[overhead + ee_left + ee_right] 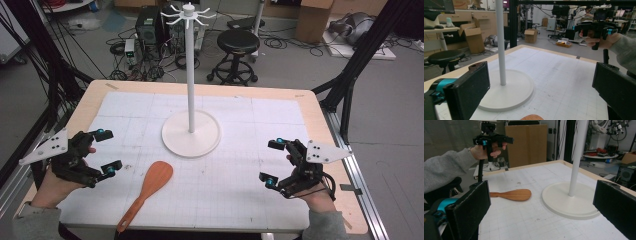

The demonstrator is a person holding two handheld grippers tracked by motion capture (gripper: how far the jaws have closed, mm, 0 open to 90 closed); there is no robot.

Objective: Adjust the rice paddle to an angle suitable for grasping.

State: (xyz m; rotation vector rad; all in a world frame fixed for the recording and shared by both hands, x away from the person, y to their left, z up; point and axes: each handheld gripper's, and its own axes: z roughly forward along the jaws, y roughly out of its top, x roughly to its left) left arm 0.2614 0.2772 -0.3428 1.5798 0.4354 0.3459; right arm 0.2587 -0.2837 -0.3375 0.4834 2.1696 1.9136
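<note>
Fingers (104,134) of both grippers are held apart, empty; the wooden spatula (148,189) is seen nearest the left gripper (106,151), right gripper (273,162) opposite.

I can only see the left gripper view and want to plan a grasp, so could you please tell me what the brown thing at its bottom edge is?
Observer: It is a wooden spoon lying flat on the table, with its handle pointing toward the person.
Operator: Thank you. Is either gripper touching it?
Observer: No. The left gripper and the right gripper are both open and clear of it.
</note>
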